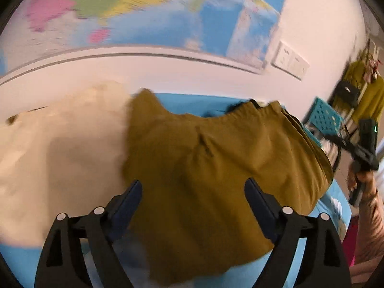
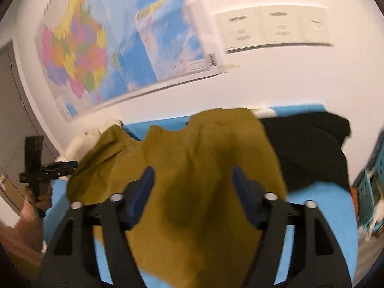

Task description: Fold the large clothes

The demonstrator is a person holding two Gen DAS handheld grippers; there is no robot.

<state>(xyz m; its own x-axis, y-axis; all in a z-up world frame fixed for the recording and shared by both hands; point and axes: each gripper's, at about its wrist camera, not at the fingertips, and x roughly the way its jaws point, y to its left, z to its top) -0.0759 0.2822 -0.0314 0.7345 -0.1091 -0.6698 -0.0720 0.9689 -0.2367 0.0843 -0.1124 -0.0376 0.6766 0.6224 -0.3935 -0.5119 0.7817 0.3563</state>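
Note:
A mustard-brown garment (image 1: 204,168) lies crumpled on a blue table (image 1: 187,100); it also shows in the right wrist view (image 2: 192,172). My left gripper (image 1: 193,187) is open above the garment's near part, holding nothing. My right gripper (image 2: 193,175) is open above the garment too, empty. Each gripper shows in the other's view: the right one at far right (image 1: 362,153), the left one at far left (image 2: 48,168). Both views are motion-blurred.
A cream garment (image 1: 60,144) lies left of the brown one. A black garment (image 2: 309,153) lies to its right. A wall with a map (image 2: 108,48) stands behind the table. A teal crate (image 1: 324,117) stands at the right.

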